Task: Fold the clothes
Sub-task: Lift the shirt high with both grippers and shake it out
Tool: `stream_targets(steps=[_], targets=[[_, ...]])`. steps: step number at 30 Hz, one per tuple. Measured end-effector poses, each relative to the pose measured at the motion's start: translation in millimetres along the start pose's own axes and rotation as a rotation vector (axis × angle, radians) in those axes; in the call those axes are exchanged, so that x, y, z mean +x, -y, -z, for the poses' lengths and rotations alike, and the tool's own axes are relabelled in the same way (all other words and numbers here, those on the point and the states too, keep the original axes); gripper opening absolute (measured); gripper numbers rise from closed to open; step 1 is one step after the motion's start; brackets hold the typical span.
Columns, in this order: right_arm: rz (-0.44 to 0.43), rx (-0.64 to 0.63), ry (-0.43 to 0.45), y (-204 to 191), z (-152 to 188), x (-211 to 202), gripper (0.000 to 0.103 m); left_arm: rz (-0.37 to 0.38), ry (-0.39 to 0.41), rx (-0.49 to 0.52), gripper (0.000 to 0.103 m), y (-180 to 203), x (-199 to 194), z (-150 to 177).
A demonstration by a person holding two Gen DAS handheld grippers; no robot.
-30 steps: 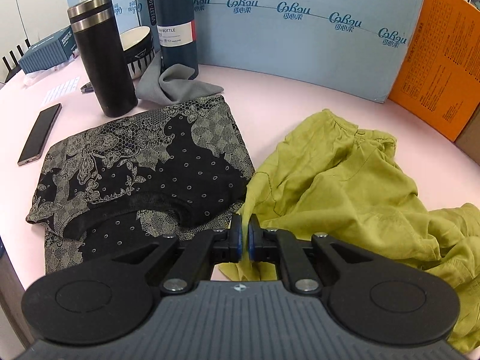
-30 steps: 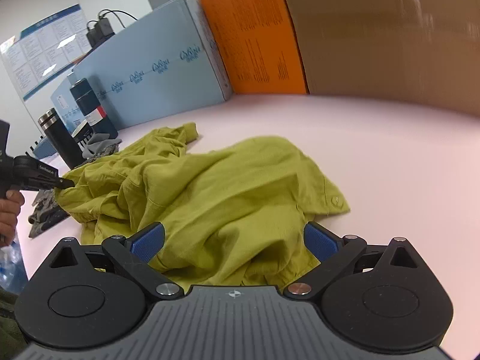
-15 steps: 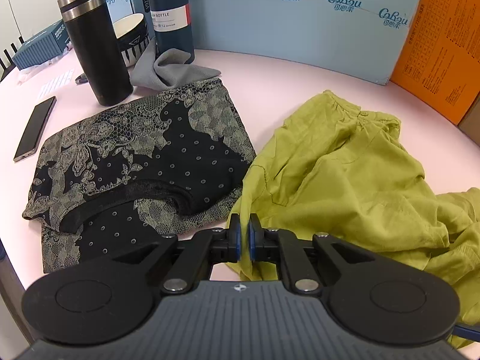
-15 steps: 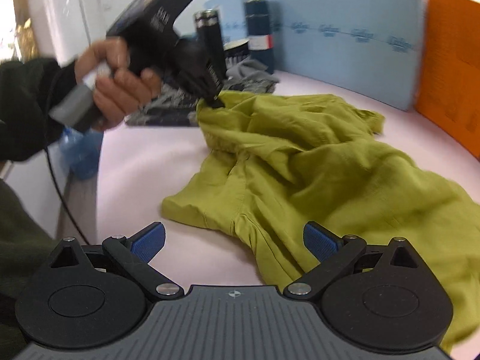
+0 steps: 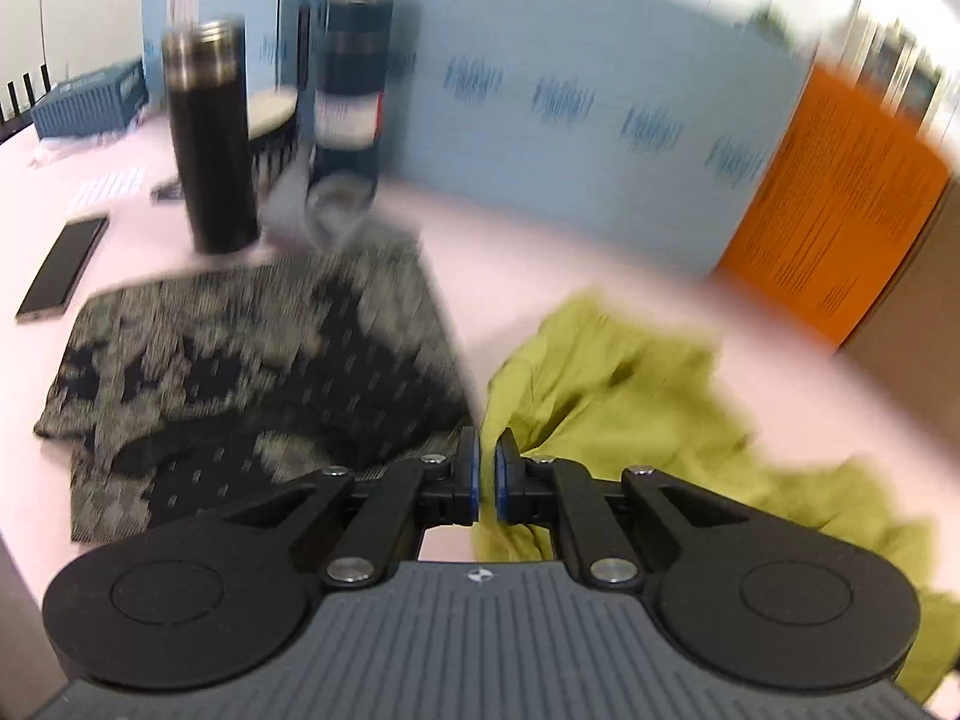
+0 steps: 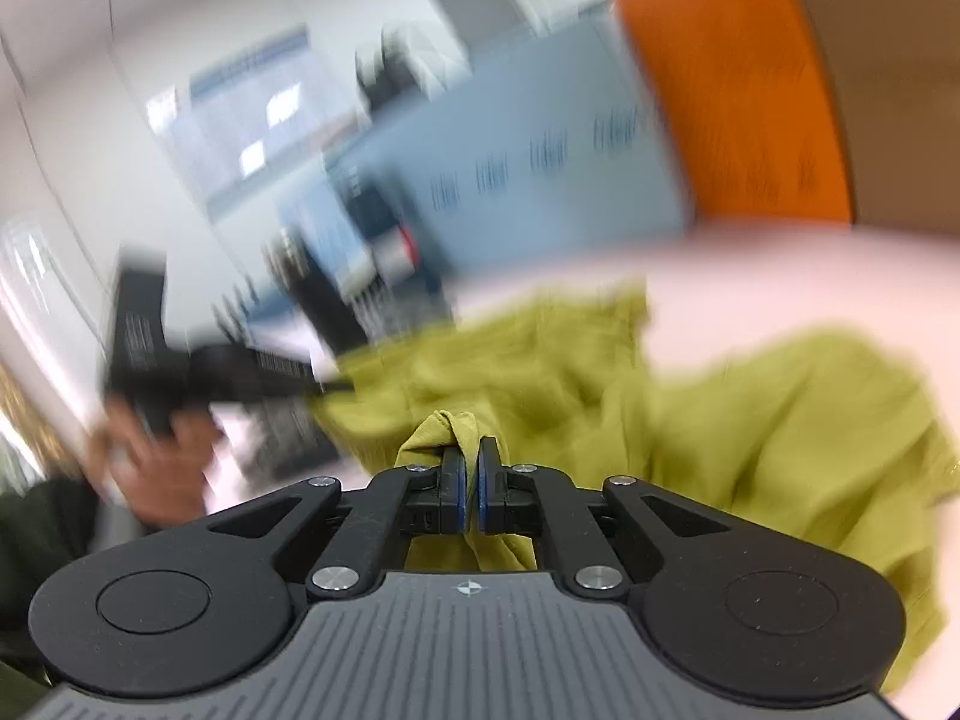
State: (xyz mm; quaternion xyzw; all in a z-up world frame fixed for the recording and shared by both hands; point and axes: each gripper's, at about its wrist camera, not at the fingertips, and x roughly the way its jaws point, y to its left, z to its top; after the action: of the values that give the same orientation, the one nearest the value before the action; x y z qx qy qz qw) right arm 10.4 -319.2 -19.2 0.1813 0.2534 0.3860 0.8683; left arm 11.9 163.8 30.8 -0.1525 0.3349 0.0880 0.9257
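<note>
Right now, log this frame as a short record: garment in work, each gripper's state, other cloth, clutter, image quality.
garment: green shirt, crumpled on the pink table
left gripper: shut on the shirt's edge
right gripper: shut on a bunched fold
other cloth: black patterned garment, lying flat beside it
clutter: black flask, phone
image quality: both views motion-blurred
</note>
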Motion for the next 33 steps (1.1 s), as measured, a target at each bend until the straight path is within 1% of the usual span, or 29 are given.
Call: stream_targets(steps=[2,3,5,8,10,11,12,13,14,16,18,20,21,22,23,24,26,27,28,30,33], targets=[[-0.038,0.089,0.106,2.4,-25.3,-28.2,0.004,0.069,0.095,-0.008,0.004,5.3,-30.5,-10.9],[-0.060,0.102,0.161,0.5,-37.5,-43.8,0.004,0.102,0.142,-0.010,0.004,8.2,-45.7,-16.3],[-0.105,0.112,0.273,-4.7,-62.0,-75.8,0.004,0.167,0.243,-0.003,0.004,15.9,-79.9,-29.1],[-0.171,0.101,0.435,-12.1,-95.2,-118.6,0.004,0.240,0.380,0.019,0.004,29.1,-125.0,-48.5],[-0.214,0.082,0.540,-17.0,-115.9,-144.9,0.004,0.273,0.457,0.048,0.004,38.6,-146.5,-59.6],[-0.230,0.062,0.571,-18.2,-124.5,-154.0,0.004,0.290,0.480,0.066,0.004,43.0,-152.9,-63.7],[-0.244,0.041,0.597,-19.2,-132.7,-162.2,0.004,0.320,0.479,0.108,0.005,48.1,-154.0,-65.5],[-0.258,0.019,0.623,-20.1,-140.9,-170.5,0.004,0.357,0.470,0.160,0.011,53.7,-153.5,-66.6],[-0.255,-0.004,0.639,-21.5,-148.1,-174.2,0.004,0.378,0.447,0.220,0.018,61.1,-148.3,-62.7],[-0.241,-0.032,0.646,-19.6,-157.7,-175.6,0.004,0.406,0.387,0.346,0.053,76.5,-133.8,-47.8],[-0.232,-0.014,0.636,-12.2,-163.2,-175.1,0.004,0.464,0.330,0.507,0.069,92.5,-120.1,-18.0],[-0.223,0.005,0.622,-6.4,-164.7,-170.3,0.004,0.511,0.291,0.660,0.074,107.0,-109.9,12.9],[-0.225,0.015,0.618,-5.1,-163.7,-170.0,0.004,0.526,0.276,0.730,0.078,114.9,-103.2,28.3],[-0.228,0.026,0.615,-4.2,-162.5,-170.2,0.004,0.527,0.265,0.788,0.079,123.5,-95.4,41.9],[-0.232,0.029,0.614,-4.7,-161.6,-168.9,0.004,0.519,0.255,0.827,0.079,132.5,-86.8,52.0],[-0.237,0.029,0.613,-5.7,-160.8,-167.2,0.004,0.516,0.239,0.844,0.079,142.2,-76.5,58.8],[-0.242,0.026,0.612,-6.9,-160.5,-166.1,0.004,0.537,0.210,0.822,0.078,160.0,-59.8,62.5],[-0.238,0.021,0.618,-8.3,-158.9,-168.7,0.004,0.545,0.205,0.807,0.065,168.3,-54.1,62.4],[-0.232,0.016,0.626,-9.9,-157.0,-172.0,0.004,0.553,0.201,0.792,0.036,176.6,-48.4,62.3],[-0.221,0.007,0.641,-13.1,-153.3,-178.4,0.004,0.531,0.228,0.769,0.006,187.3,-46.9,57.2],[-0.204,-0.008,0.664,-17.9,-147.7,-188.1,0.004,0.552,0.301,0.700,0.005,180.9,-61.1,39.2]])
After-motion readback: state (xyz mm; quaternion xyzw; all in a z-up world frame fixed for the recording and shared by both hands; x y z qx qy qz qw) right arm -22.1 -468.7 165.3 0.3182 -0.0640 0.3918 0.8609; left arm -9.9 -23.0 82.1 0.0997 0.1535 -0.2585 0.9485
